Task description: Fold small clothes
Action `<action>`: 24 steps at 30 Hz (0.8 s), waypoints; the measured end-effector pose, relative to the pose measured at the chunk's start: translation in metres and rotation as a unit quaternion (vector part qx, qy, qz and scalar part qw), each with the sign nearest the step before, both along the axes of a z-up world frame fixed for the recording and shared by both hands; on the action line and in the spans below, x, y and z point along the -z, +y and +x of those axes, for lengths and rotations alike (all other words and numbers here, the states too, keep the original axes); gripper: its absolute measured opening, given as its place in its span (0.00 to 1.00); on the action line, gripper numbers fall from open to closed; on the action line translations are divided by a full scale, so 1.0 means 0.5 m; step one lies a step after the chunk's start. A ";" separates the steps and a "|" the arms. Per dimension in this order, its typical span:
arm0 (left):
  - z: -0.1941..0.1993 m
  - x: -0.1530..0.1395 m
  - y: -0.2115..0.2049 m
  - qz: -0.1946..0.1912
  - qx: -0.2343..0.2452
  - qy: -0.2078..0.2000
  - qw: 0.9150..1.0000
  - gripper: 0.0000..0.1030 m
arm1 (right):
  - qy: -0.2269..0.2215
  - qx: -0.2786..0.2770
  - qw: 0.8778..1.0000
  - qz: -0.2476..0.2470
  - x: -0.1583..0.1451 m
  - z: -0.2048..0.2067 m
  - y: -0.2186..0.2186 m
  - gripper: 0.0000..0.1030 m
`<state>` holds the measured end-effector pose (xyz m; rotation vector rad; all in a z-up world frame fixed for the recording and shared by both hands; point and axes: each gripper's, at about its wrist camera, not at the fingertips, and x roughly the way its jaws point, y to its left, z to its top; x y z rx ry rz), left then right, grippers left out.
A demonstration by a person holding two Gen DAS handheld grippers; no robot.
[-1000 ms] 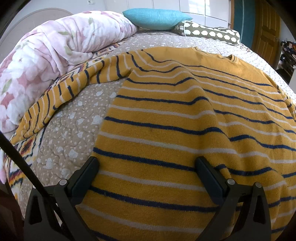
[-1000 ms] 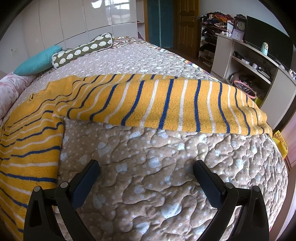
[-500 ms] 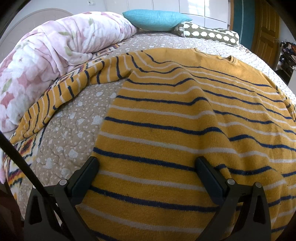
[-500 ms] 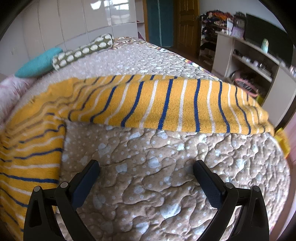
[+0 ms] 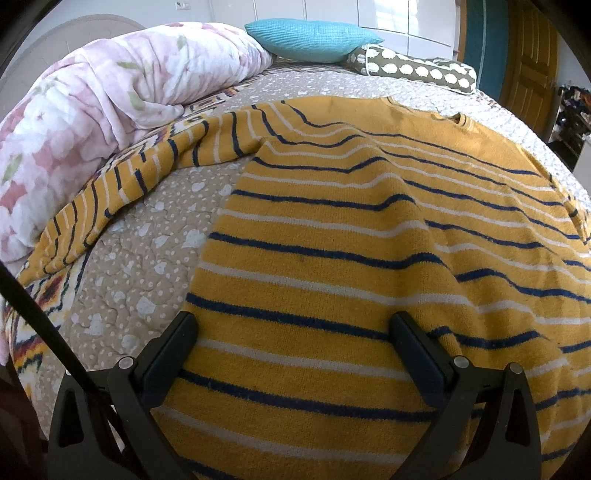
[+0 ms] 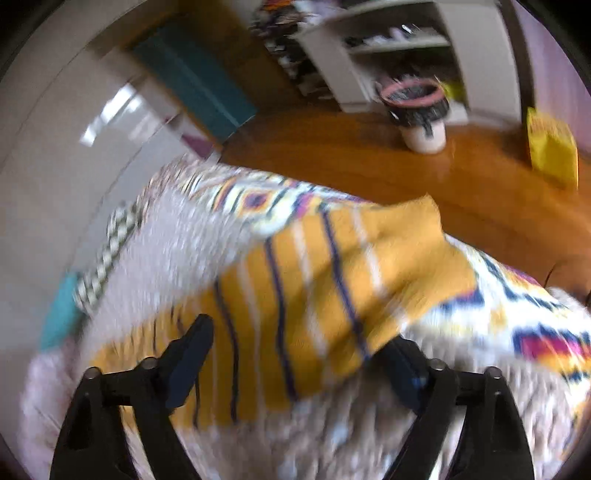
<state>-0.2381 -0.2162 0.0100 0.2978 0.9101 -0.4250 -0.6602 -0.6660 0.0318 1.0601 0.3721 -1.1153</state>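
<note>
Right hand-held gripper (image 6: 295,354) swung toward sleeve (image 6: 325,280), quilted bedspread (image 5: 147,236), wooden floor (image 6: 369,155)

This is a bedroom in a home. A wide bed (image 5: 155,236) with a beige quilted cover printed in white dots fills both views. At its head lie a rolled pink floral duvet (image 5: 96,122), a teal pillow (image 5: 314,35) and an olive bolster with white spots (image 5: 417,68). Beyond the head of the bed stand glossy white wardrobe doors (image 5: 332,11) and a wooden door (image 5: 532,66). Beside the bed, the blurred right wrist view shows an orange wooden floor (image 6: 369,155), white open shelves (image 6: 406,48) and a small pink-rimmed bin (image 6: 417,107).
</note>
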 end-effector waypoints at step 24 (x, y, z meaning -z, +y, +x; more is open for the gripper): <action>-0.002 -0.139 0.399 -0.118 -0.094 -0.032 0.988 0.86 | 0.116 -0.495 0.849 -0.144 -0.183 0.913 0.528 0.12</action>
